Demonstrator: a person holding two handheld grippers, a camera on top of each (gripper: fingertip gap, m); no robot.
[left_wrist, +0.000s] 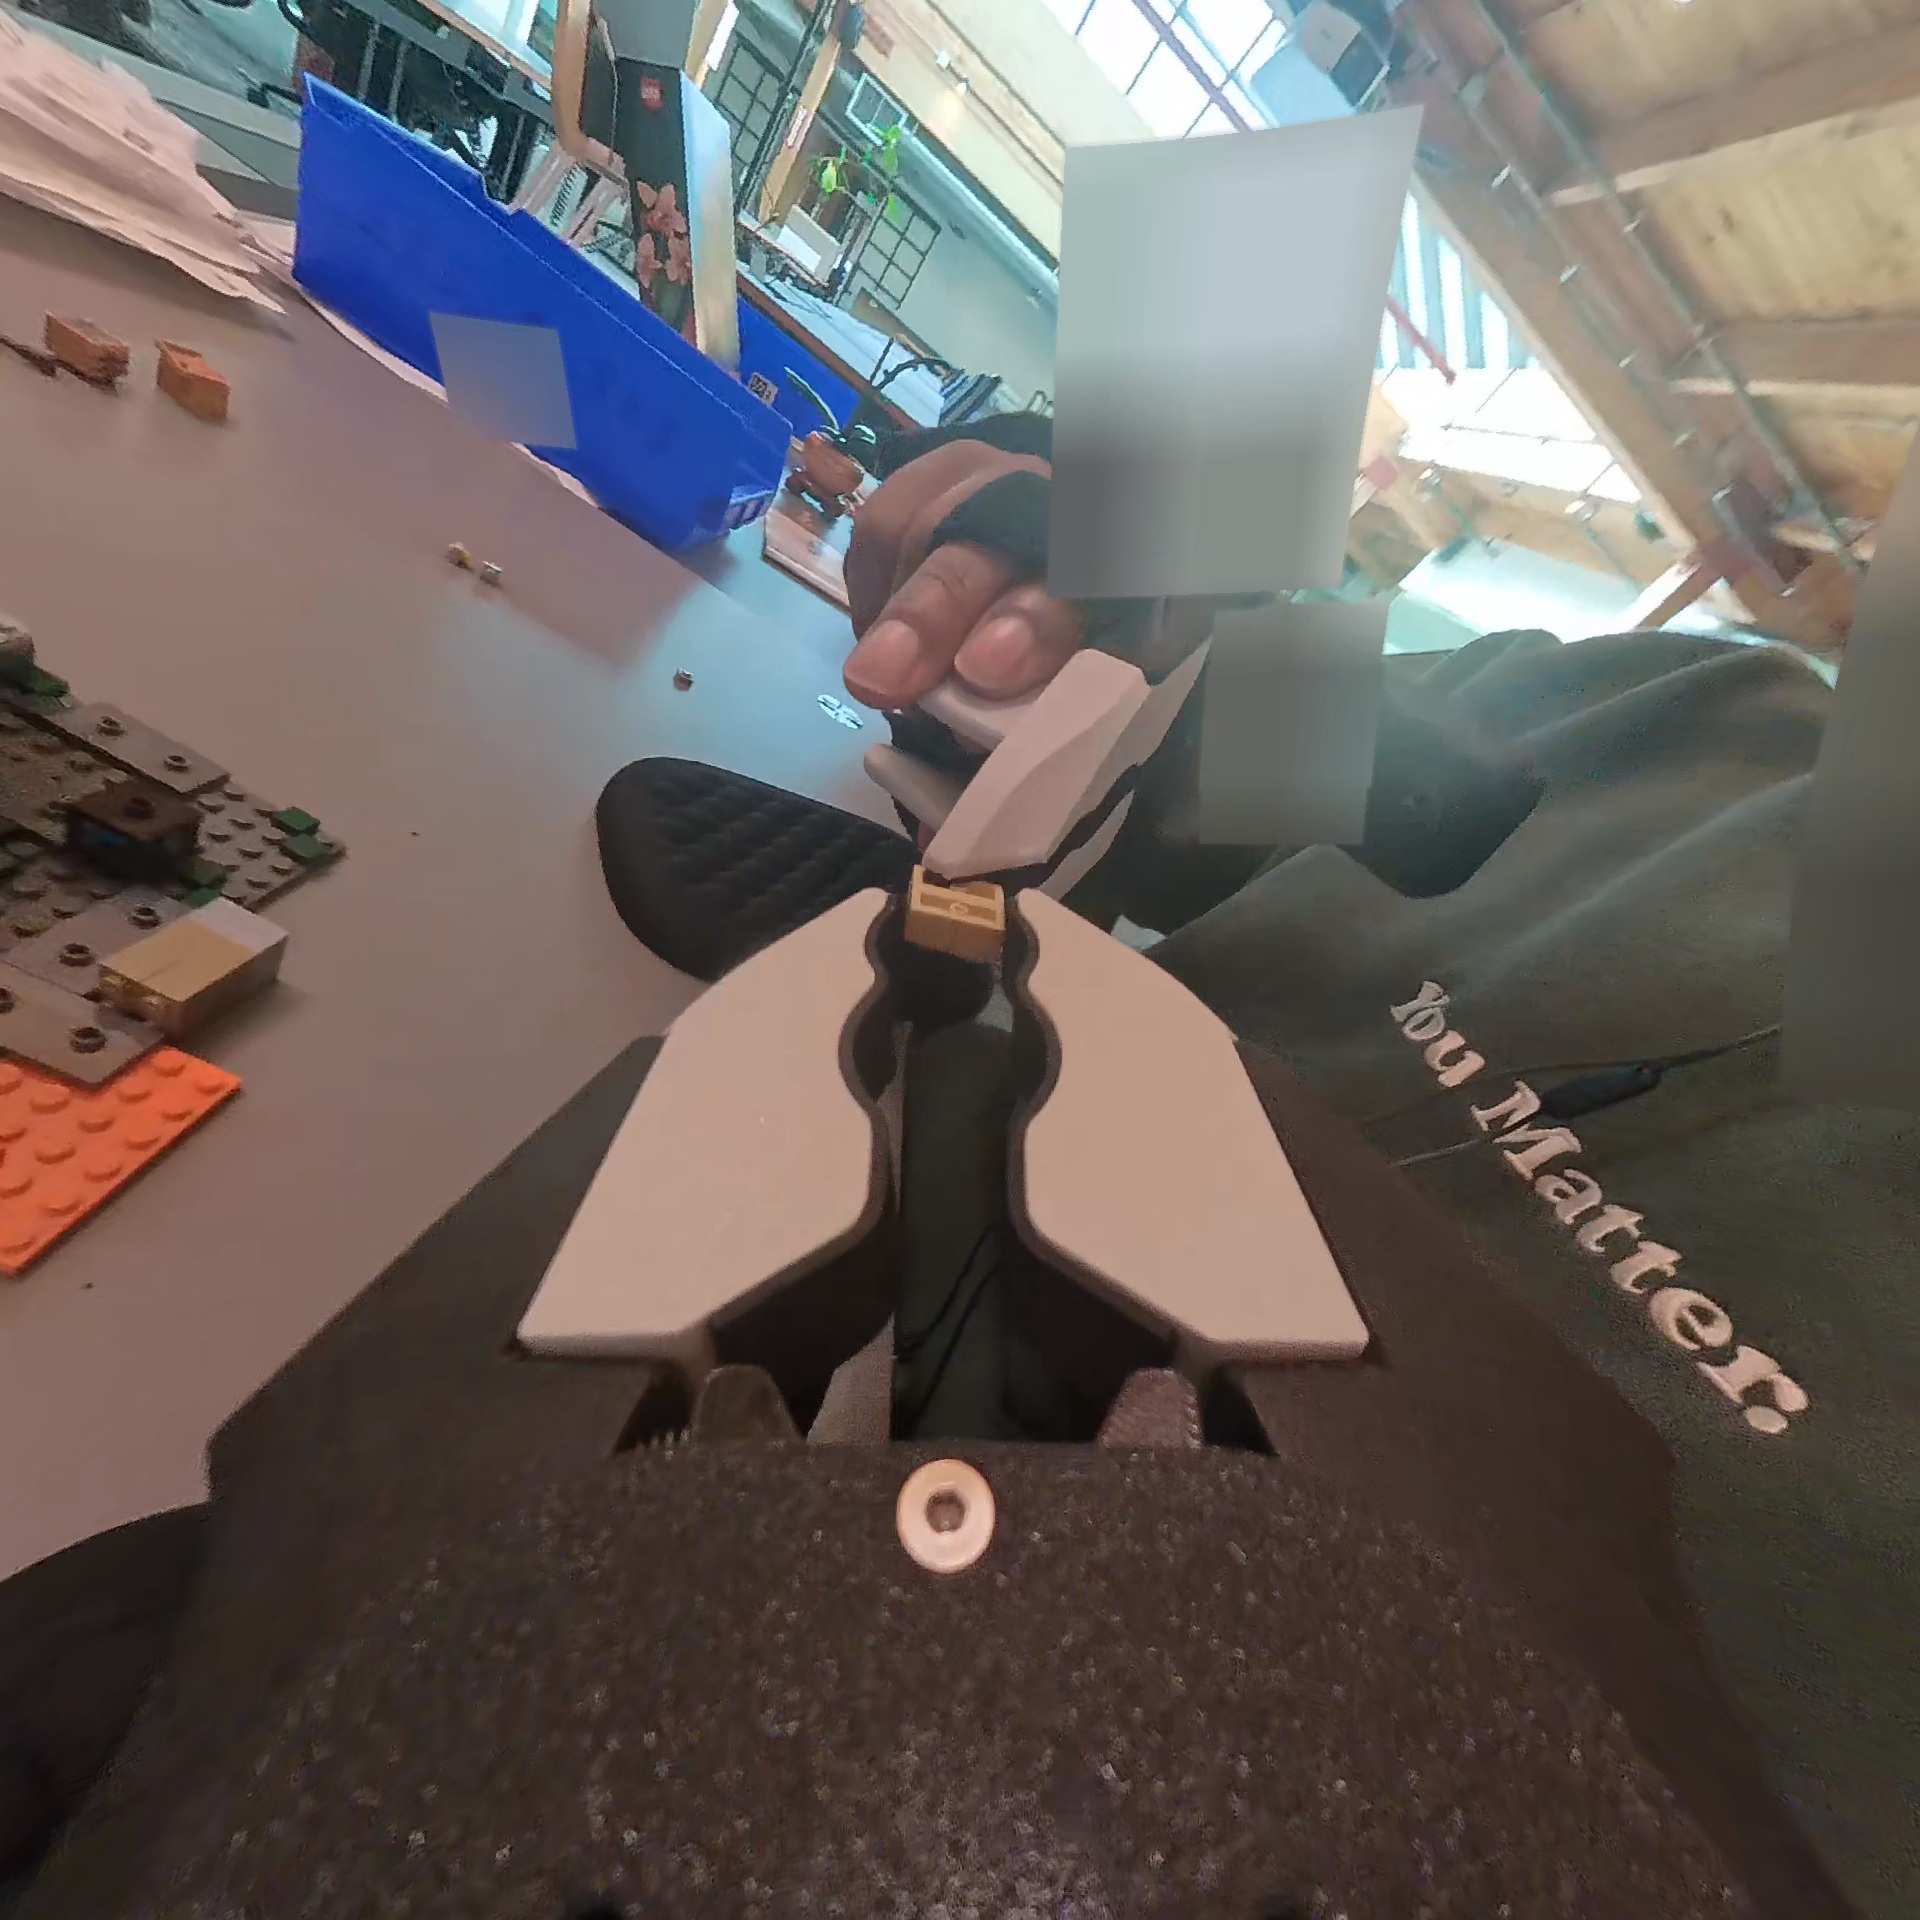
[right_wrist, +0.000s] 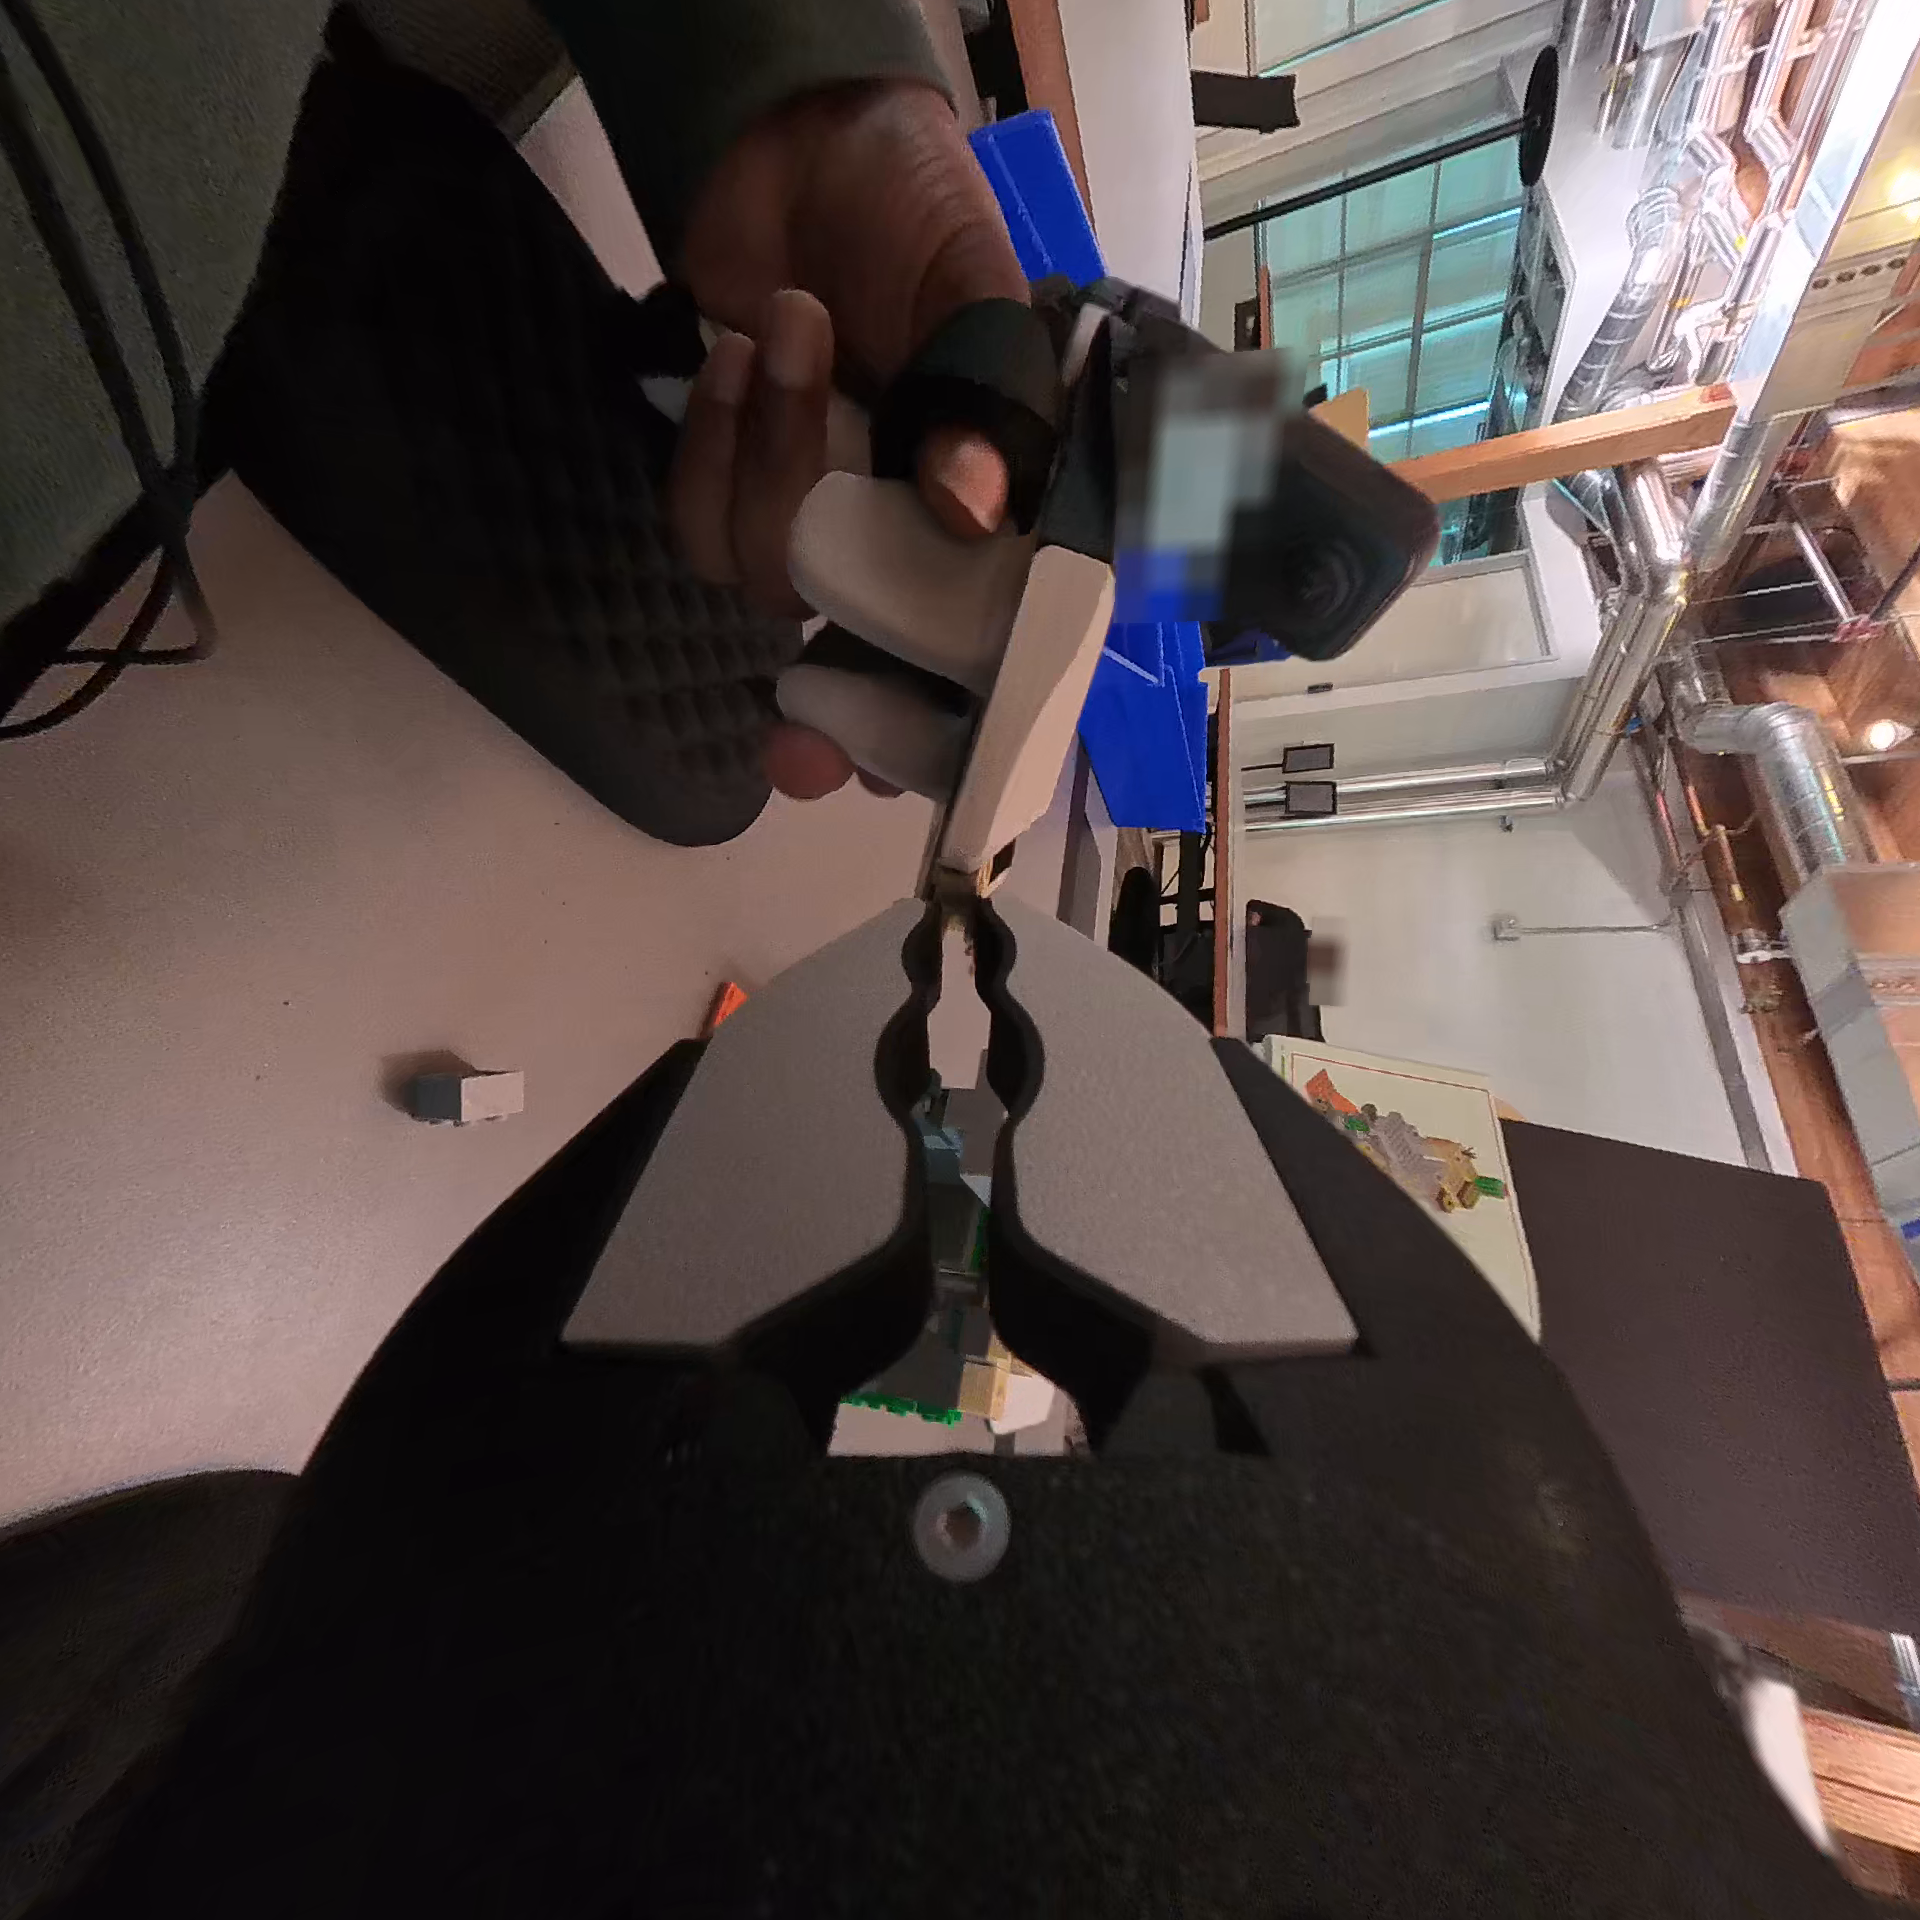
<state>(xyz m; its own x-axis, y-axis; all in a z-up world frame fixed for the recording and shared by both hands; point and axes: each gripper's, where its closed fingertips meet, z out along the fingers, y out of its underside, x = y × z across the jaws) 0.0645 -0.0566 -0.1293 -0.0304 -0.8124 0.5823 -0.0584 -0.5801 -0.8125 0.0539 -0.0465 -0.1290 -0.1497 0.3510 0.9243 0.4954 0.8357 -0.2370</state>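
My right gripper (right_wrist: 951, 914) hides its pinched piece (too small to identify); orange plate (left_wrist: 83, 1153) cropped at table's edge.

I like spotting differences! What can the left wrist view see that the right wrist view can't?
Only the left wrist view shows the orange plate and two small brown bricks on the table.

Only the right wrist view shows a picture booklet and a lone grey brick.

Both show the blue bin, the black mat, and both tongs meeting at a small tan brick, left tongs pinching it.
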